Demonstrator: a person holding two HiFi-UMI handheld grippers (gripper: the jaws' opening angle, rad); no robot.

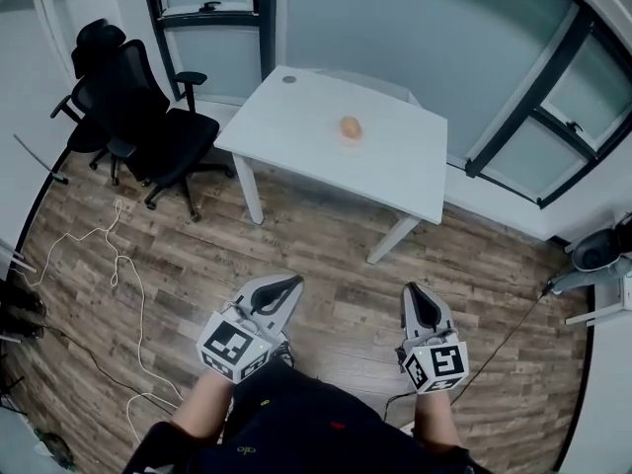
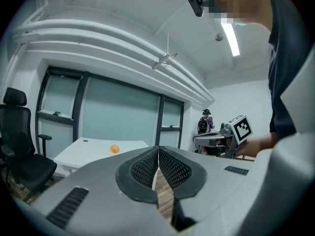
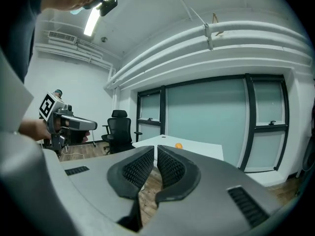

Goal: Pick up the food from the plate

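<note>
Head view: the round orange food sits on its plate mid-tabletop, well apart from the left claw and right claw. Both claws are closed and empty. The food is probably light, firm and prone to rolling, so pinch it across its middle.

Food on tabletop, chair to its left.
Well before the tabletop, over the floor: left hand-held gripper, right hand-held gripper alongside.
</note>
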